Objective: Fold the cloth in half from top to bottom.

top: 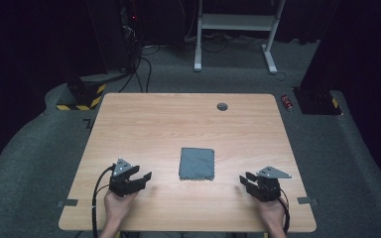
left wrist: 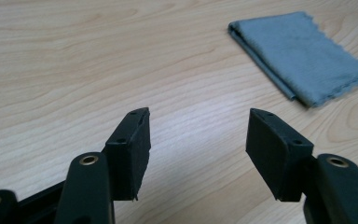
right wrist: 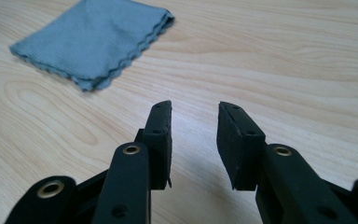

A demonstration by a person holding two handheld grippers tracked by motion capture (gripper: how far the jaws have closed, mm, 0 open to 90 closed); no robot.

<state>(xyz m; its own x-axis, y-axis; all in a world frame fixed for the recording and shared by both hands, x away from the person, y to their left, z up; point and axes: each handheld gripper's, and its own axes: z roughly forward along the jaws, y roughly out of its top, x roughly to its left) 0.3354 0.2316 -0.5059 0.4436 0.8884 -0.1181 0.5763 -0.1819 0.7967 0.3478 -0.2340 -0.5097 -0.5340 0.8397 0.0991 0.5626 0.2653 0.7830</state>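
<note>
A folded grey cloth (top: 197,163) lies flat on the wooden table (top: 178,124), near the middle of its front half. My left gripper (top: 146,177) rests low over the table to the cloth's left, jaws open with nothing between them. In the left gripper view (left wrist: 198,126) the cloth (left wrist: 303,56) lies ahead to the upper right. My right gripper (top: 242,179) sits to the cloth's right, also open and empty. In the right gripper view (right wrist: 195,121) the cloth (right wrist: 95,42) lies at the upper left, its scalloped edge facing the jaws.
A small round grey cap (top: 222,106) sits in the tabletop near its far edge. Beyond the table stand a white desk frame (top: 235,29) and dark equipment (top: 114,34) with cables. A red object (top: 287,102) lies on the floor at the right.
</note>
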